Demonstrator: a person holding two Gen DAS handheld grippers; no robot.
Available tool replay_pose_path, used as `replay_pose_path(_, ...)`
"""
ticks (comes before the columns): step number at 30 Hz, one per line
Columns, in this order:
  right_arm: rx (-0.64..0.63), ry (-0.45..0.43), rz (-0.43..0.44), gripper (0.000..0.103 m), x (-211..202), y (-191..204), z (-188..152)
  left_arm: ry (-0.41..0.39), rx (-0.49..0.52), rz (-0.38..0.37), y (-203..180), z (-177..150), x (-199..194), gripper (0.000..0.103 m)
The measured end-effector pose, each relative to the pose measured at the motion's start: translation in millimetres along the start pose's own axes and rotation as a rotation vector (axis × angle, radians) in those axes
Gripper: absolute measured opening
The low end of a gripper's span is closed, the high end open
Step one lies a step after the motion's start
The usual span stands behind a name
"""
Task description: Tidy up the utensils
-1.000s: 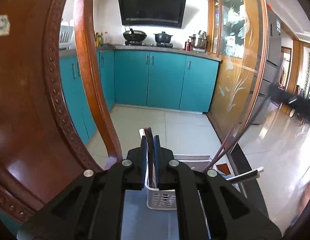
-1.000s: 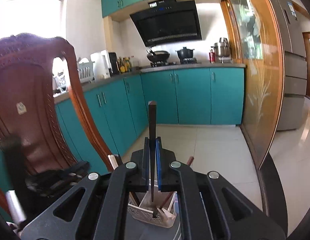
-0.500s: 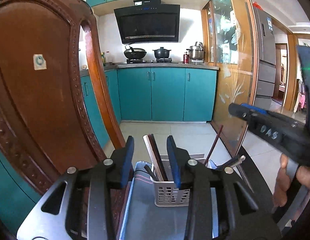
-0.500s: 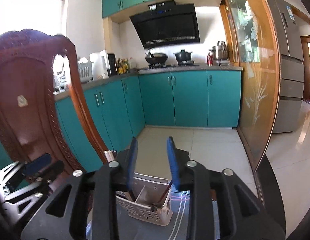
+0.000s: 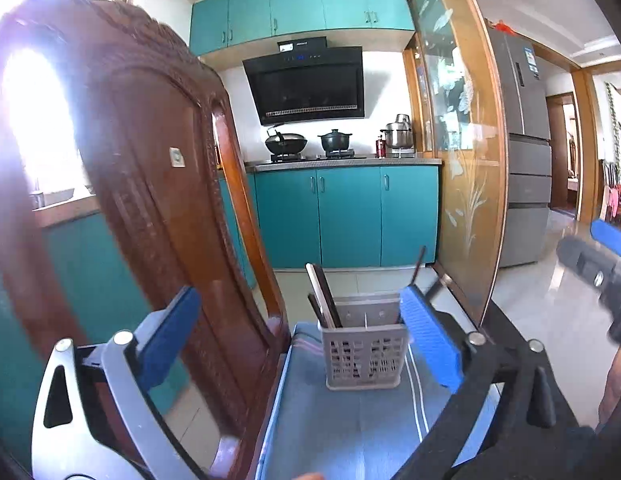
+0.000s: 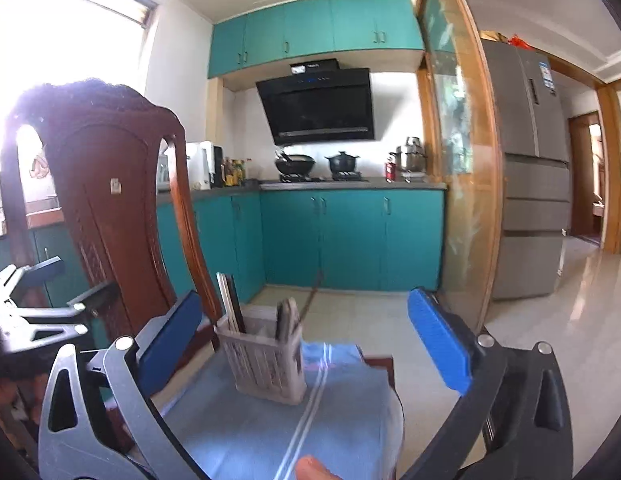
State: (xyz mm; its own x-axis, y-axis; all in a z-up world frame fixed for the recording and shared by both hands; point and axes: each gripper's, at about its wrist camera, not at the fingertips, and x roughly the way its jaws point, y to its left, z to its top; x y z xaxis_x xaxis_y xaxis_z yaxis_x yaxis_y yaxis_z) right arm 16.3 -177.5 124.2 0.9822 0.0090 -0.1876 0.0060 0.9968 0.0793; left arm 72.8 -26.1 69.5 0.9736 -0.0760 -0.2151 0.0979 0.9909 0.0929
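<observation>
The utensil basket [image 5: 364,354] stands on the cloth [image 5: 350,432] (chair back [image 5: 158,184] left, cabinets [image 5: 346,216] behind).

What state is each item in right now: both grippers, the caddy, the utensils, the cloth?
Left gripper: open, just opened, nothing between fingers.
Right gripper: open, just opened, nothing between fingers.
Grey perforated plastic utensil caddy: upright on the cloth.
Dark chopsticks: standing in the caddy.
Blue striped cloth: spread flat.
</observation>
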Motion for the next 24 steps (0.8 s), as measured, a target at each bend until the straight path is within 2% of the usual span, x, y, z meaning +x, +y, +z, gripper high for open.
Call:
replay_pose_path(3,0.029,0.035,0.007,0.100,-22.3,-0.8,-21.5,0.009,0.031,0.009,-5.7,-12.7,-28.6,0.100)
replay_pose_path(7,0.007,0.060,-0.032,0.100,-44.9,4.3,-39.2,0.014,0.054,0.031,-7.7,-27.2,-58.7,0.100)
replay_pose_path(10,-0.010,0.063,-0.037,0.100,-53.3,9.1,-41.5,0.011,0.046,0.035,-5.4,-31.7,-76.6,0.100)
replay_pose_path(15,-0.042,0.022,-0.045,0.100,-71.7,19.5,-34.9,0.008,-0.014,-0.021,4.1,-30.6,-96.7,0.100)
replay_pose_path(24,-0.086,-0.011,-0.042,0.100,-85.2,36.4,-30.1,-0.014,0.007,-0.024,6.2,-29.0,-110.7,0.100)
